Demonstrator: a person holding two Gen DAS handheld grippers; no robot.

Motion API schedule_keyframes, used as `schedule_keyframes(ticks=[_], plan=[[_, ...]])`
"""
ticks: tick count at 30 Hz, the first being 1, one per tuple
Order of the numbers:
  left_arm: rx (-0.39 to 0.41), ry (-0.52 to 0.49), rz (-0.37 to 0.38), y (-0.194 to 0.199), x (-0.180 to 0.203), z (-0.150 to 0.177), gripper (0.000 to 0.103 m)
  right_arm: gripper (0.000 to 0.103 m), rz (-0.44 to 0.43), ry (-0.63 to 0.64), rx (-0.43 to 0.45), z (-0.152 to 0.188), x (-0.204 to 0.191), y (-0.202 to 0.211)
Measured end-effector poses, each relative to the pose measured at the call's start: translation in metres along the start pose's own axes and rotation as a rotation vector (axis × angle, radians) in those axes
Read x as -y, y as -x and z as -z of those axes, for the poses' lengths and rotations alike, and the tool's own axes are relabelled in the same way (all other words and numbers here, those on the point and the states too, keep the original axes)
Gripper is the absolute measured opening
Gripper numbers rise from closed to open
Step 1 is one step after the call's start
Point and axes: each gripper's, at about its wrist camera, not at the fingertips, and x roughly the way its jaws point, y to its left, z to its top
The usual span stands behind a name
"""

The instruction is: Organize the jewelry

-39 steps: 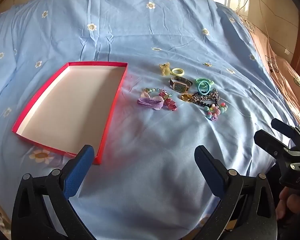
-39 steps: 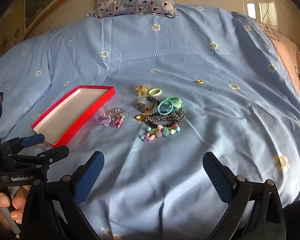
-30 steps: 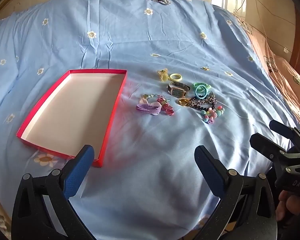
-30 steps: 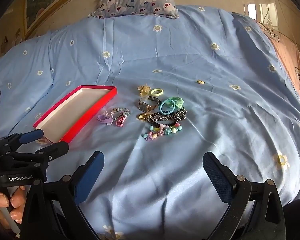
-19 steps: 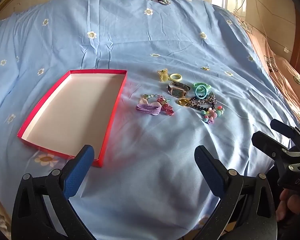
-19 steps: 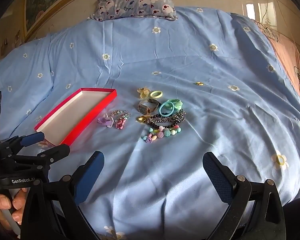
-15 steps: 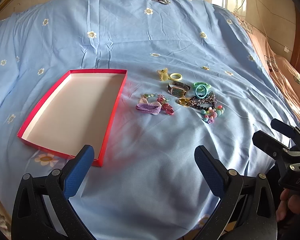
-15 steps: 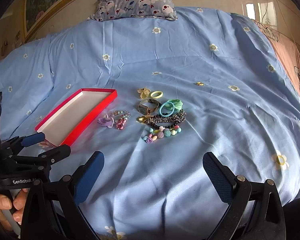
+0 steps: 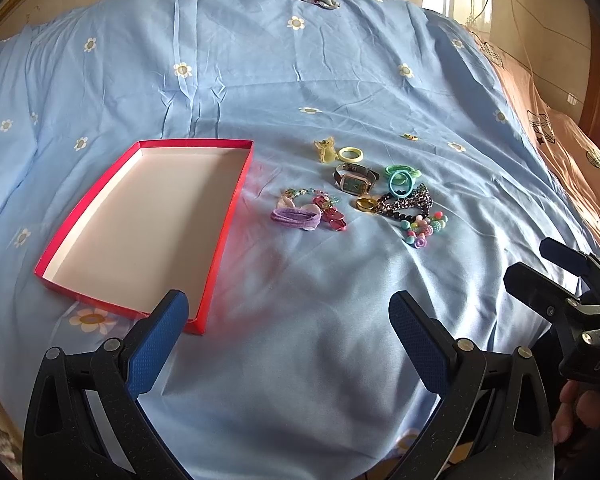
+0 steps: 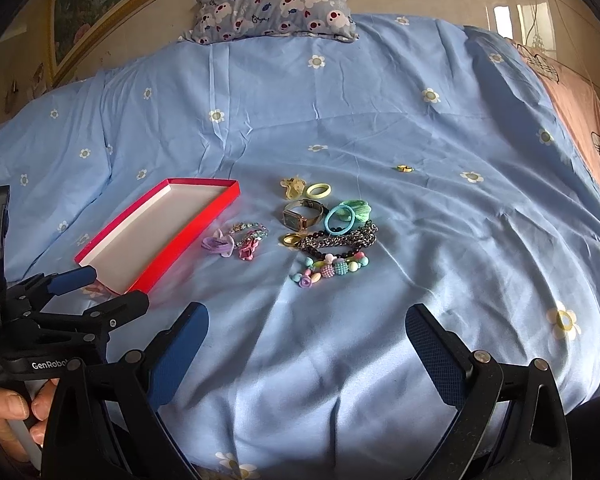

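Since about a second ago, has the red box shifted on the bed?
No. The red box keeps its spot beside the purple hair tie; only the camera view shifted slightly.

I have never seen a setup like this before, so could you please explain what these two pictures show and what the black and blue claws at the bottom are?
There is no robot here: a person holds a two-finger gripper in each hand, and each carries a fisheye camera looking forward along its fingers. One picture comes from the left gripper, the other from the right gripper; each also glimpses the other at its edge. Both are open and hold nothing. They hover over a bed with a blue flowered sheet. On it lies an open red box with nothing inside, and beside it loose jewelry: a watch, a purple hair tie, a dark chain, a bead bracelet and some rings. Nothing has been sorted yet.
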Motion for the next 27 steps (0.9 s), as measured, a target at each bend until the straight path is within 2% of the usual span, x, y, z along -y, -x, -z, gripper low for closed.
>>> schedule_keyframes(ticks=[27], plan=[[-0.01, 0.003, 0.006, 0.004, 0.0059, 0.0058, 0.101, 0.1, -0.011, -0.001, -0.006, 0.0, -0.0013, -0.0007]])
